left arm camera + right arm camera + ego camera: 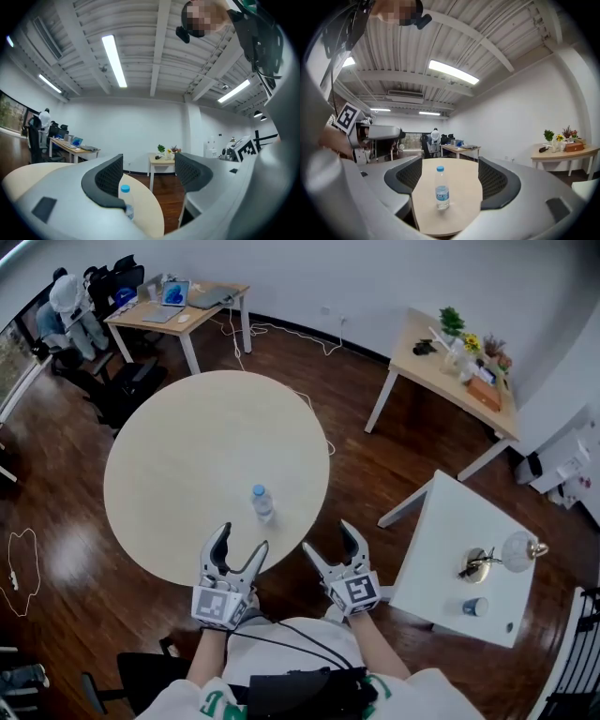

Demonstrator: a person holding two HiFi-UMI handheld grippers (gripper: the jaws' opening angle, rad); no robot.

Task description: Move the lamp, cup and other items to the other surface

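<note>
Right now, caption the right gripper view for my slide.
Open right tongs frame an upright water bottle on the round table.

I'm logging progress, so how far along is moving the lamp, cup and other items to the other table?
Only a water bottle stands on the round table; whether it was moved there I cannot tell. In hand: nothing, the left gripper and right gripper are open and empty. Left: the lamp and cup sit on the white table.

A dark wooden floor [375, 474] and white walls [309, 277] surround a pale round table [187, 456] and a white square table [450, 540]. A laptop desk [187, 322] and a plant-topped desk [412, 362] stand by the wall. Strip lights [115, 60] glow on the ribbed ceiling.
</note>
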